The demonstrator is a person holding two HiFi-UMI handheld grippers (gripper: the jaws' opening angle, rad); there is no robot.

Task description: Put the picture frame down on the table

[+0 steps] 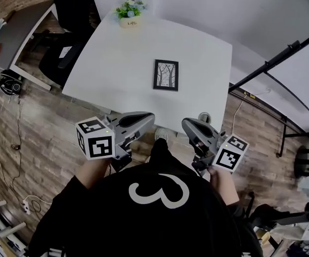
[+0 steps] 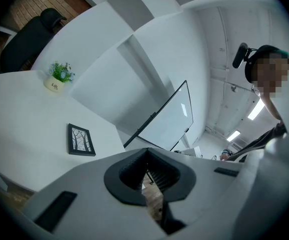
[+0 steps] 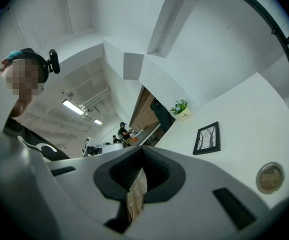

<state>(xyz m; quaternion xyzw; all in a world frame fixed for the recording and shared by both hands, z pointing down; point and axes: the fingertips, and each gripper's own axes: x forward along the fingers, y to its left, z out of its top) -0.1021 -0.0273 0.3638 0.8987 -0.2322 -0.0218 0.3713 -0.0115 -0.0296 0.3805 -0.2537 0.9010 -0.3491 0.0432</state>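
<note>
Left gripper (image 1: pixel 147 118) and right gripper (image 1: pixel 190 124) empty; frame (image 1: pixel 165 75) flat on the table (image 1: pixel 202 50).

Nearest, I hold both grippers in front of my chest, just short of the table's near edge. Each pair of jaws is closed to a thin slit with nothing between, only floor showing through. A small round disc (image 1: pixel 205 116) sits at that edge, just beside my right gripper. Farther on, the frame lies face up mid-table, its tree print showing, well apart from both grippers. A potted plant (image 1: pixel 129 12) stands at the far edge.
</note>
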